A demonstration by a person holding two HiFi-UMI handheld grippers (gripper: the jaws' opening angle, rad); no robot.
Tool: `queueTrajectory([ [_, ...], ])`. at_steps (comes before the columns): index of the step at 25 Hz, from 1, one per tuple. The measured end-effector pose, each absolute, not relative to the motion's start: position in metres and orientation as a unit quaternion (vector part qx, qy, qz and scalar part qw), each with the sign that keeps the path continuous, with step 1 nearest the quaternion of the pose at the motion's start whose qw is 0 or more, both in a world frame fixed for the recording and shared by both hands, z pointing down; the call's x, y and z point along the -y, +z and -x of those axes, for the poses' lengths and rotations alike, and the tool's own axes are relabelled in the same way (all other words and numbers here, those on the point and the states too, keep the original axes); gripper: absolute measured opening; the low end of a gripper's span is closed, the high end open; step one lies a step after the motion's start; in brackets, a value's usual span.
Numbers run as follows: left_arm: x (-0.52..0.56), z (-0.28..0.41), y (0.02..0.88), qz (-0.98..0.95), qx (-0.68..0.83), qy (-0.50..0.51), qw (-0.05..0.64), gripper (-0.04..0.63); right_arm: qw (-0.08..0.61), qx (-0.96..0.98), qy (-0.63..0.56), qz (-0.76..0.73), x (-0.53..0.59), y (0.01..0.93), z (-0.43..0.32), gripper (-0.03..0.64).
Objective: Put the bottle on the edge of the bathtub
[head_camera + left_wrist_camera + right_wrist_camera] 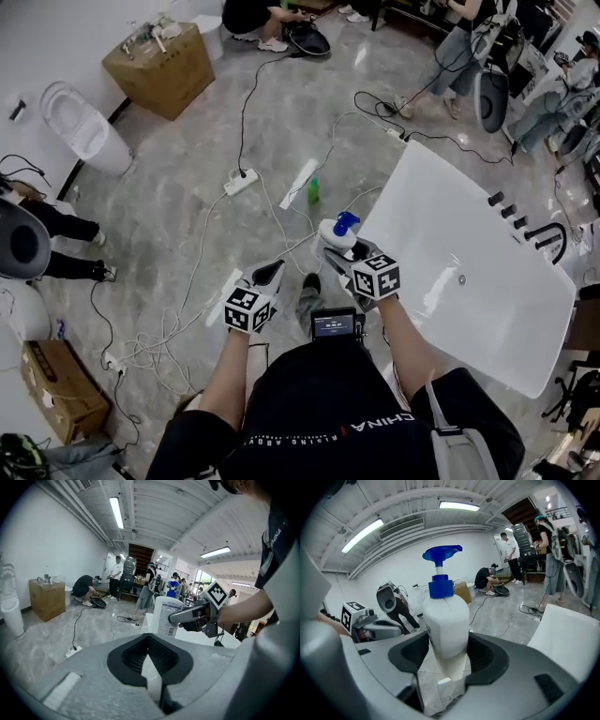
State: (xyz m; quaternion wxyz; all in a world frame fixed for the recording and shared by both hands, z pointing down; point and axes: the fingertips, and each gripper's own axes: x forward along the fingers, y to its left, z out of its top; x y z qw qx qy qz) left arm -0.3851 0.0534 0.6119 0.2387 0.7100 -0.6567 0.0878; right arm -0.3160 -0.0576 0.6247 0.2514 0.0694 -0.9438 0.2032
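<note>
**1 bottle held at the tub's corner**

2 grippers are out in front of the person, above a grey marble floor [187, 225]. The right gripper [339, 251] has its fingers [405, 654] clenched on a white bottle [334, 234]. They press the bottle's lower body from both sides. The bottle is upright, its blue pump [346, 221] on top. It is held in the air, right at the near left corner of the white bathtub [450, 244]. Whether it is over the rim or just short of it cannot be told.

The left gripper [265, 275] is to the left of the right one and a little nearer the person. It is apart from the tub. Its fingers [133, 656] are closed together with nothing in them.

3 black taps [507, 211] stand along the tub's far side. A green bottle [313, 190] stands on the floor beyond the grippers. A white power strip [241, 181] and loose cables [281, 234] lie near it.
</note>
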Motion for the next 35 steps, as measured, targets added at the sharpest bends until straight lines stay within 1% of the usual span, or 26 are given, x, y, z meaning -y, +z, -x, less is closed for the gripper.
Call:
queueTrajectory([
  [6,0.053,0.450,0.598,-0.741,0.620,0.113,0.231,0.009,0.229,0.939,0.229,-0.118,0.151,0.615,0.365,0.262],
  [13,0.165,0.470,0.587,-0.796,0.550,0.110,0.228,0.009,0.222,0.927,0.245,-0.176,0.238,0.611,0.380,0.262],
  [20,0.228,0.474,0.591,-0.829,0.497,0.118,0.230,0.009,0.217,0.911,0.256,-0.238,0.286,0.610,0.371,0.261],
  [25,0.267,0.483,0.589,-0.863,0.433,0.128,0.227,0.009,0.198,0.893,0.266,-0.305,0.314,0.599,0.374,0.262],
  [35,0.298,0.499,0.577,-0.908,0.340,0.137,0.201,0.009,0.163,0.855,0.270,-0.411,0.321,0.581,0.380,0.261],
])
